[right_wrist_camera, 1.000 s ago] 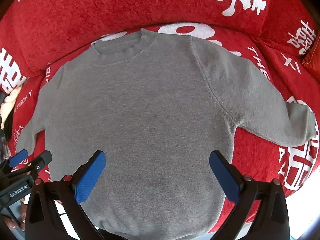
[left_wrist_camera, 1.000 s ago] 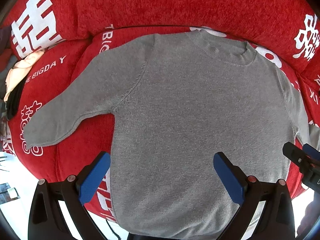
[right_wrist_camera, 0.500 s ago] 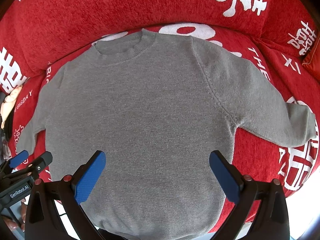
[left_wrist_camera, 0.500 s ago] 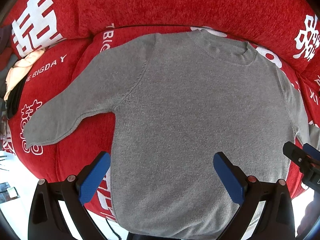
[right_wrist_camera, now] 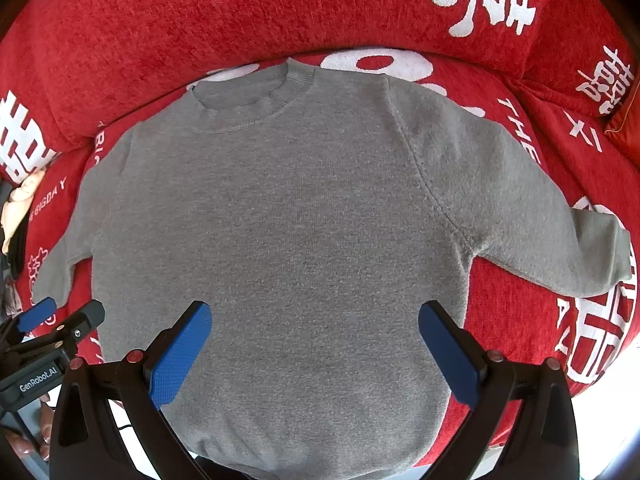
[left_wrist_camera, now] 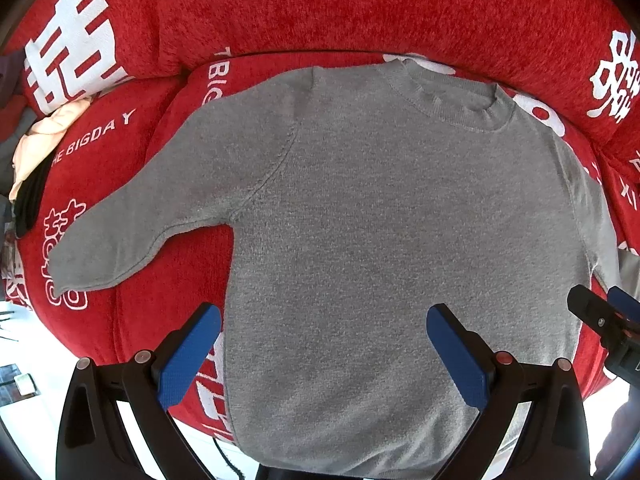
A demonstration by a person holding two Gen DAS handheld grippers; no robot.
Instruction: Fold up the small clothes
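A small grey sweater (left_wrist_camera: 380,220) lies flat and spread out on a red sofa seat, collar at the back, hem hanging over the front edge. Its left sleeve (left_wrist_camera: 132,220) stretches out to the left, its right sleeve (right_wrist_camera: 552,232) to the right. The sweater also fills the right wrist view (right_wrist_camera: 280,220). My left gripper (left_wrist_camera: 324,344) is open and empty, hovering above the sweater's lower body. My right gripper (right_wrist_camera: 316,344) is open and empty above the lower body too. Each gripper shows at the edge of the other's view, the right one (left_wrist_camera: 600,320) and the left one (right_wrist_camera: 52,328).
The red sofa (left_wrist_camera: 320,12) with white lettering has a tall backrest behind the sweater. A pile of cream and dark clothes (left_wrist_camera: 36,152) lies on the seat at the far left. The pale floor (left_wrist_camera: 24,360) shows below the sofa's front edge.
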